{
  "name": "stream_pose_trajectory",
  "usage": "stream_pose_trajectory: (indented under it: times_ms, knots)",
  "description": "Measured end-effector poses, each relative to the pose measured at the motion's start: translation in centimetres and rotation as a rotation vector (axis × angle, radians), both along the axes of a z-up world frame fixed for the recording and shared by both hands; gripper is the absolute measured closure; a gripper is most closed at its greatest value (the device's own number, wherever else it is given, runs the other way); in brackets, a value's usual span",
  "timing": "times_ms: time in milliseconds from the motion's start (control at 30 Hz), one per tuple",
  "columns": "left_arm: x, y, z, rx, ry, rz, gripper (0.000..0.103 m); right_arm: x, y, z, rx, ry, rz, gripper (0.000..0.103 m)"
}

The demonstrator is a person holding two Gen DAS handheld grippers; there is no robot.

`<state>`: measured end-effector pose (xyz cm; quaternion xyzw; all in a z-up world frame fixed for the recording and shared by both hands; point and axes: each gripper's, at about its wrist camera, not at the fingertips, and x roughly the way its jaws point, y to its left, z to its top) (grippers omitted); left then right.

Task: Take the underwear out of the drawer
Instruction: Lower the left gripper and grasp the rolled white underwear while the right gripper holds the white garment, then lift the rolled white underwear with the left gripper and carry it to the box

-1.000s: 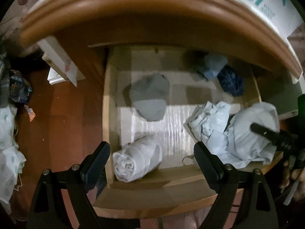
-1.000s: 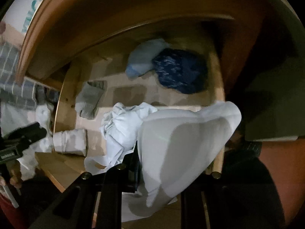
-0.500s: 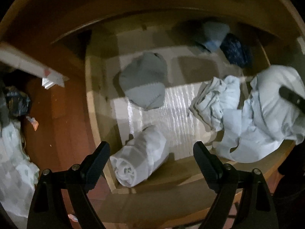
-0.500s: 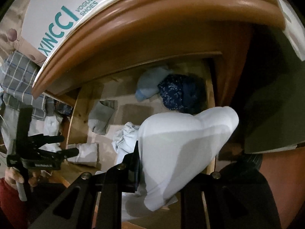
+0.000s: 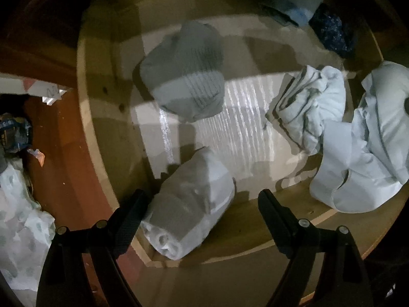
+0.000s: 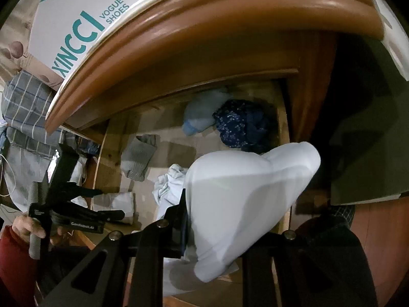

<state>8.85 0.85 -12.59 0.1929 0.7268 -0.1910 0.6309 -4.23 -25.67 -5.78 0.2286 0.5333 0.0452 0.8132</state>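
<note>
black textured fingers (image 5: 130, 226), silver screws, red sleeve (image 6: 10, 258) (left arm), bare skin

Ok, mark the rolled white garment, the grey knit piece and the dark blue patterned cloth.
rolled white garment (image 5: 190, 206), left wrist view, mid-roll.
grey knit piece (image 5: 185, 69), left wrist view, centre.
dark blue patterned cloth (image 6: 242, 125), right wrist view, middle.

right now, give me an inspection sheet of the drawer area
surface: open wooden drawer, pale liner inside.
job's things: white underwear held up by right gripper at the front right corner.
clutter: rolled white cloth, grey sock, crumpled white garment, blue garments at the back.
grippers: left gripper open over the rolled cloth; right shut.
cables: thin white cable at far left.
surroundings: shoe box on top.
</note>
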Motion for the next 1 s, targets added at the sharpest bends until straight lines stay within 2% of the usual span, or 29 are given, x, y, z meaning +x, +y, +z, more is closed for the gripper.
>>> stream_pose_trajectory:
  times_ms: [67,133,167,267,333,433,567,700,867,1000]
  knots:
    - [0.0,-0.2,-0.5,0.006,0.027,0.005,0.026,0.0,0.0,-0.1,0.003,0.003,0.001,0.085]
    - [0.0,0.0,-1.3,0.044,0.042,0.013,0.039,0.0,0.0,-0.1,0.001,0.004,0.000,0.085]
    - [0.0,0.1,-1.6,0.052,0.051,0.013,0.039,0.0,0.1,-0.1,0.000,0.005,0.005,0.085]
    - [0.1,0.3,-1.4,0.027,0.043,0.027,0.045,0.0,0.1,-0.2,0.000,0.006,0.009,0.085]
    - [0.2,0.6,-0.8,-0.001,0.028,0.050,0.059,0.0,0.1,-0.2,-0.003,0.008,0.010,0.085]
    - [0.1,0.7,-0.1,-0.028,0.002,0.057,0.066,0.1,0.1,-0.4,-0.004,0.013,0.012,0.085]
    - [-0.4,0.6,1.0,-0.037,-0.065,0.070,0.070,0.0,0.0,-0.4,-0.006,0.011,0.007,0.085]
    - [-0.7,0.4,3.1,-0.068,-0.142,0.078,0.071,0.0,-0.1,-0.6,-0.005,0.017,0.001,0.085]
    - [-1.7,0.1,5.9,-0.068,-0.258,0.074,0.071,0.1,0.1,-0.6,-0.022,0.017,0.009,0.085]
    - [-3.1,-0.2,7.7,-0.082,-0.322,0.068,0.070,0.1,0.2,-0.7,-0.032,0.019,0.010,0.085]
